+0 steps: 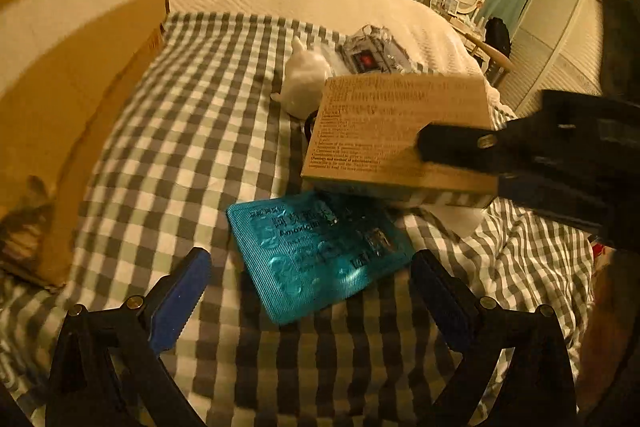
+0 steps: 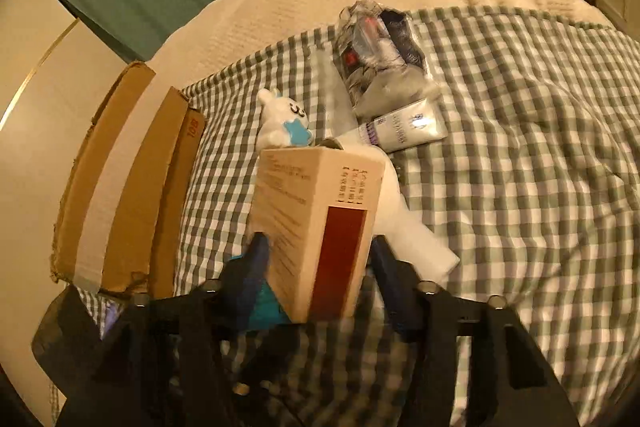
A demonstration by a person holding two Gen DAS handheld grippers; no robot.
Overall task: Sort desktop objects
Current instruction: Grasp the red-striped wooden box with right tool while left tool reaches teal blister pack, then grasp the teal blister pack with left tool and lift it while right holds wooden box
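With the right gripper clamped on the tan medicine box, seemingly lifted above the checked cloth, the wide-open left gripper should straddle the teal blister pack (lying flat, near) before closing squarely.

Warm, dim yellowish indoor light tints both views. Fisheye curvature bends the edges, with black vignette in the corners. Motion blur smears the cardboard box at left and the checked cloth nearby. A dark shadow falls beneath the teal blister pack, whose foil shows small glints
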